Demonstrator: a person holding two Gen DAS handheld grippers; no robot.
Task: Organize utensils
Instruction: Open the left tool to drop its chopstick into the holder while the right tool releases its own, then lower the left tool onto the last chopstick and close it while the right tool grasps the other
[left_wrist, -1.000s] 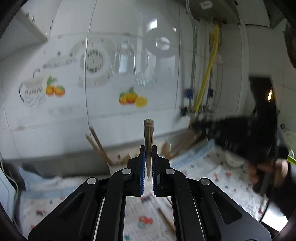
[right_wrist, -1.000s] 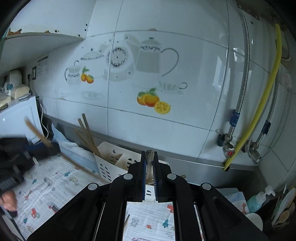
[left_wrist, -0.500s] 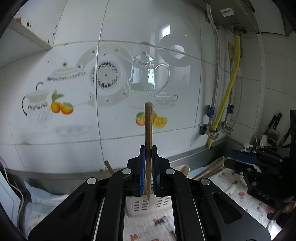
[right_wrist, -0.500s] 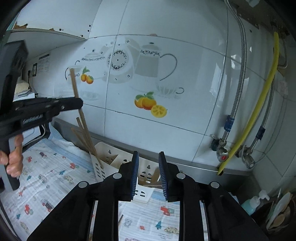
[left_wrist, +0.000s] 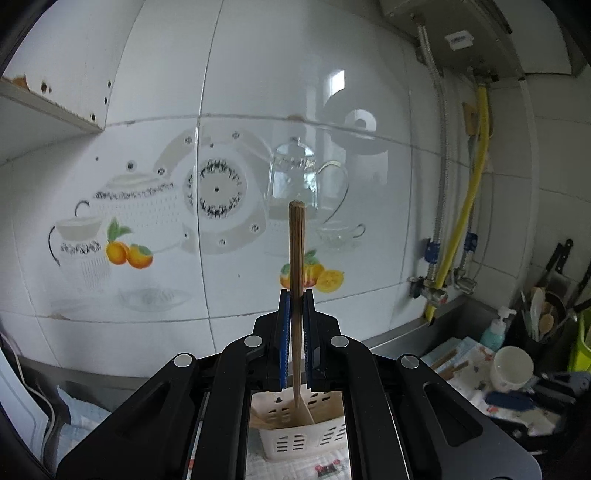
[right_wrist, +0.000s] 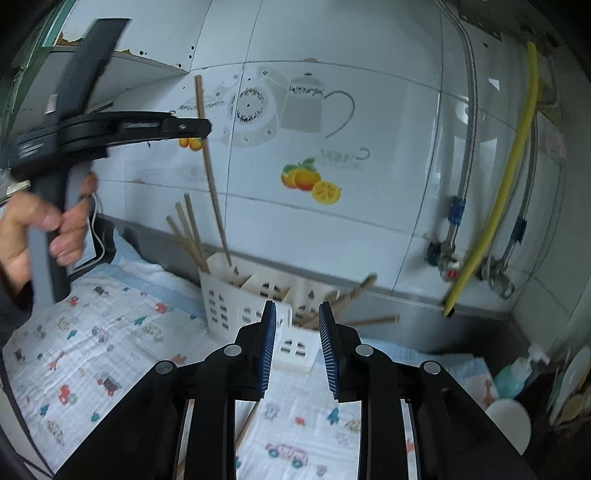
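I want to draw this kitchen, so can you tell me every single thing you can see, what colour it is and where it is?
Chopstick: one, brown, upright in the left gripper, tip in the caddy.
Caddy: one, cream, by the wall on the cloth.
Other chopsticks: several, brown, leaning in the caddy's left end, more at its right end, one on the cloth.
Cloth: one, white with cartoon prints, on the counter.
Hose: one, yellow, on the wall at right.
Soap bottle: one, teal, right corner.
Cup: one, white, on the right.
Left gripper: black, shut on the chopstick.
Right gripper: black, open, empty.
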